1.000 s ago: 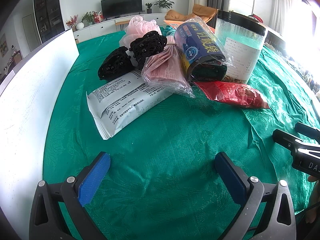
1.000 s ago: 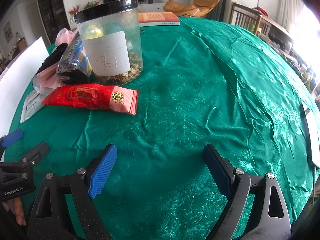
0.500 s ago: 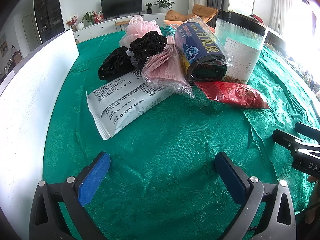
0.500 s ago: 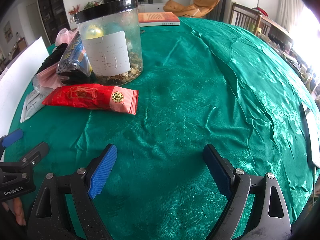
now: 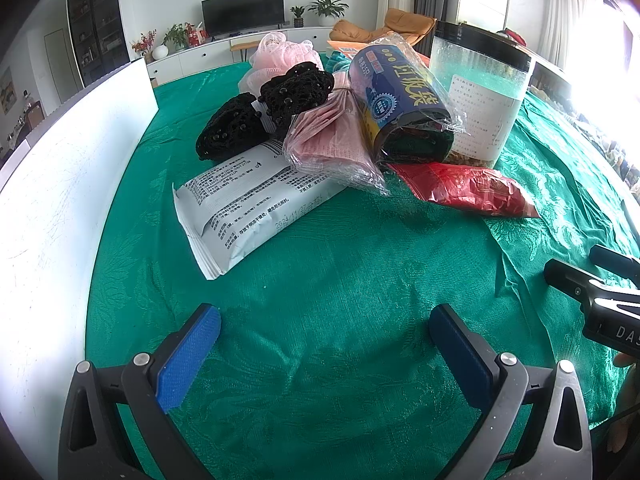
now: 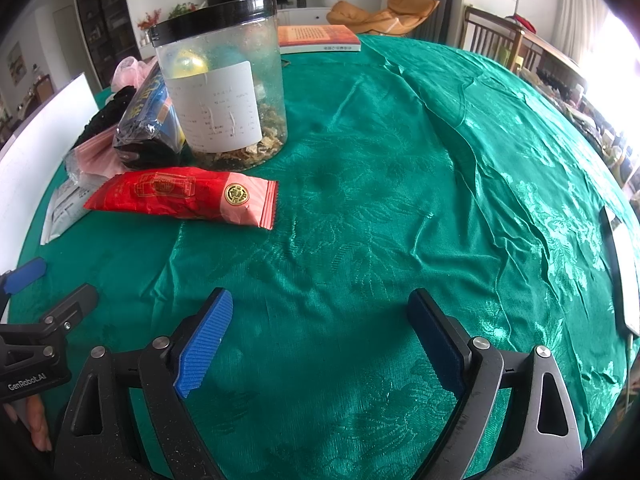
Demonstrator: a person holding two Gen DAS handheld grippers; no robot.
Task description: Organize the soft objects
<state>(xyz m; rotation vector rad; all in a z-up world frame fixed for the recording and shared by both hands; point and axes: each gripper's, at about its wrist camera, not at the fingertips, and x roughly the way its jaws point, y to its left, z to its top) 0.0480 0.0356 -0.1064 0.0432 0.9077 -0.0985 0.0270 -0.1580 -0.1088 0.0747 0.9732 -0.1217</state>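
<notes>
A heap of soft goods lies on the green tablecloth (image 5: 328, 280): a white printed pouch (image 5: 256, 196), two black beaded net pieces (image 5: 264, 114), a clear bag of pink sheets (image 5: 340, 144), a pink mesh puff (image 5: 280, 54), a blue roll in plastic wrap (image 5: 396, 100) and a red snack packet (image 5: 468, 190) (image 6: 180, 198). My left gripper (image 5: 324, 344) is open and empty, well short of the pouch. My right gripper (image 6: 320, 336) is open too, over bare cloth to the right of the red packet.
A clear jar with a black lid (image 6: 224, 92) (image 5: 480, 96) stands behind the heap. A white board (image 5: 60, 200) runs along the left edge. An orange book (image 6: 320, 38) lies far back. A flat white-and-black item (image 6: 624, 272) sits at the right table edge.
</notes>
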